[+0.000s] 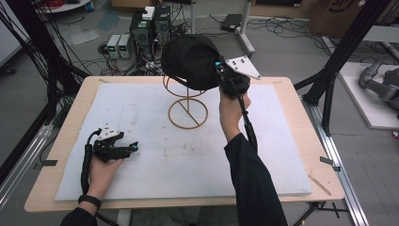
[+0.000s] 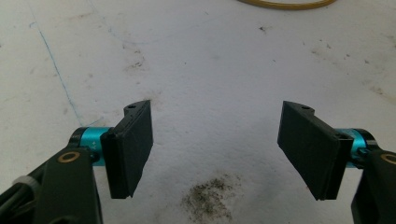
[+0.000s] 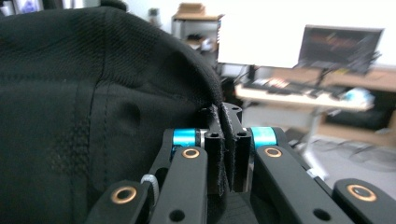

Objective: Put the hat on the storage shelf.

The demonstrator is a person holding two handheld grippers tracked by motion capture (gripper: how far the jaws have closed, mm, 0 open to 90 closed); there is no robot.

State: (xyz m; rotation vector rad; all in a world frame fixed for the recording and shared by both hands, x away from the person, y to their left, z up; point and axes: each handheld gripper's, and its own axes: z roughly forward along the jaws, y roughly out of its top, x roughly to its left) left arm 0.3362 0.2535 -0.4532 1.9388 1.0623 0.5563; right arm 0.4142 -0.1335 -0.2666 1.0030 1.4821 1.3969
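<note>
In the high view a black cap (image 1: 190,60) sits on top of a copper-coloured wire stand (image 1: 187,110) in the upper middle of the frame, the stand's round base ring resting on a stained white mat (image 1: 188,155) that covers most of the wooden surface (image 1: 77,106). The right hand-held gripper (image 1: 221,70) is raised at the cap's right edge, held from below by the person's right hand (image 1: 233,110) with a dark sleeve (image 1: 254,188) running down to the bottom of the frame. In the right gripper view its two black jaws are pressed together with a thin fold of the cap's (image 3: 93,107) black fabric edge pinched between them, the cloth bulging over the left half of that frame. The left hand-held gripper (image 1: 134,147) lies low over the mat at the lower left of the high view, well apart from the stand, in the person's left hand (image 1: 104,170). In the left gripper view its jaws stand wide apart with nothing between them, above bare mat (image 2: 210,70) with a dark smudge (image 2: 210,198), and a curve of the stand's ring (image 2: 285,4) shows at the top edge. Beyond the surface, at the top of the high view, cables and electronic boxes (image 1: 150,28) lie on the floor.
</note>
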